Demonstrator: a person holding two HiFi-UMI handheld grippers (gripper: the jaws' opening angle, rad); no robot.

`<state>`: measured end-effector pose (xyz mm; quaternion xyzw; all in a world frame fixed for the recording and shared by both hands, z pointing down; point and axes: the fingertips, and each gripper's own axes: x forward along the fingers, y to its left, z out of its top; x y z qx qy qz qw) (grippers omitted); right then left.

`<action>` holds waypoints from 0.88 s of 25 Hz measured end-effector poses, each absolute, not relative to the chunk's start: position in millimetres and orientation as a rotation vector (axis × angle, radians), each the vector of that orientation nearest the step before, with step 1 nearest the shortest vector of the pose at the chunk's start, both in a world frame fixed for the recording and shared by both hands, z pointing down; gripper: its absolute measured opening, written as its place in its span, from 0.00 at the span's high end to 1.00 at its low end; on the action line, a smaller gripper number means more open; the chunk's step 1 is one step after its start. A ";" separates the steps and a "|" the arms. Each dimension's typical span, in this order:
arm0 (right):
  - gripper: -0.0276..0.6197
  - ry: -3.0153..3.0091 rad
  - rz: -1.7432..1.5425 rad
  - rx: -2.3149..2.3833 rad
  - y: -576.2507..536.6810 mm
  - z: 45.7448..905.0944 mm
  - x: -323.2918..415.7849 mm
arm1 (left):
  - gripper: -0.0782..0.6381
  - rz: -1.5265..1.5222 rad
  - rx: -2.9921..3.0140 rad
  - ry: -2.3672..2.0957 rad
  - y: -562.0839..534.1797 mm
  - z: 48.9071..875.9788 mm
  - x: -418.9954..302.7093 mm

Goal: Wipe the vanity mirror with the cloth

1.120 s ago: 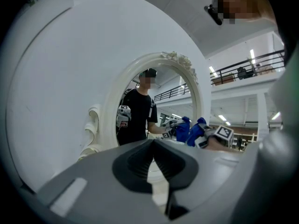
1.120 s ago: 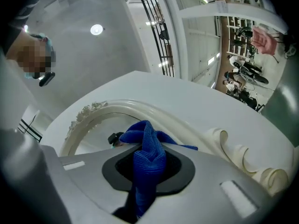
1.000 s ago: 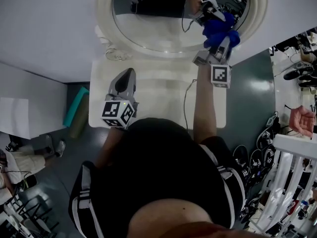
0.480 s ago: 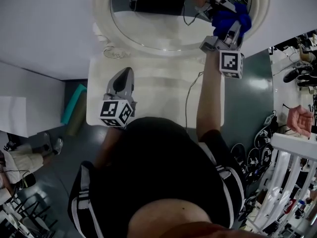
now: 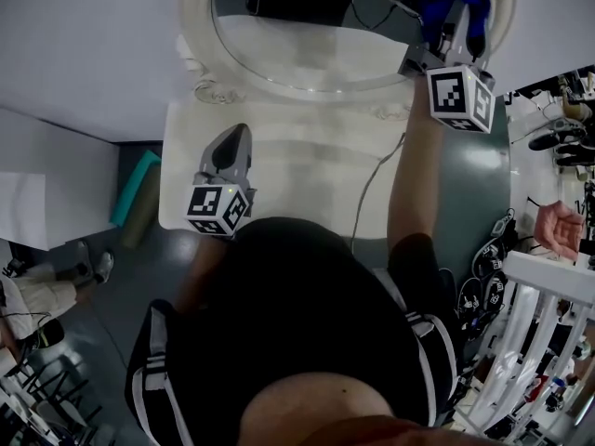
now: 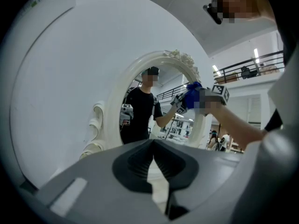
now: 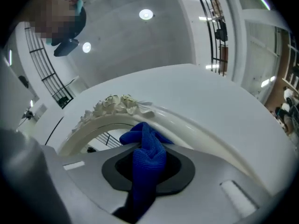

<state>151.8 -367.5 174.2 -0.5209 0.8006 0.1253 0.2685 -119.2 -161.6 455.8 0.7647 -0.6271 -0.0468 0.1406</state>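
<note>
The vanity mirror (image 5: 297, 35) has an oval white ornate frame (image 5: 197, 35) and stands at the back of a white table. My right gripper (image 5: 444, 28) is raised at the mirror's right side, shut on the blue cloth (image 5: 468, 6), which lies against the glass near the frame. In the right gripper view the cloth (image 7: 147, 155) bunches out between the jaws just under the frame's floral crest (image 7: 117, 105). My left gripper (image 5: 232, 147) hovers low over the table, shut with nothing in it. The left gripper view faces the mirror (image 6: 149, 111), with the cloth (image 6: 192, 93) at its right rim.
The white vanity table (image 5: 307, 170) carries a thin cable (image 5: 364, 203). A teal object (image 5: 139, 191) lies on the floor at the left. At the right are a white rack (image 5: 548, 323), dark gear on the floor and another person's hand (image 5: 562, 229).
My right gripper has carried the cloth up and to the right across the mirror toward its right rim. The left gripper has stayed in place.
</note>
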 end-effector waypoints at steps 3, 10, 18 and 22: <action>0.89 2.234 0.488 -1.399 -363.2 160.5 136.4 | 0.88 -0.132 2.206 -1.803 -161.4 457.0 -117.8; 0.89 2.436 1.005 -1.397 -354.7 152.9 93.7 | 0.88 -0.103 2.204 -1.790 -166.1 462.0 -115.7; 0.89 2.694 1.562 -1.274 -350.6 253.2 59.1 | 0.88 -0.096 2.216 -1.775 -170.7 462.6 -107.1; 0.89 2.815 1.545 -1.155 -344.6 317.0 53.6 | 0.88 -0.097 2.213 -1.775 -167.3 460.5 -104.3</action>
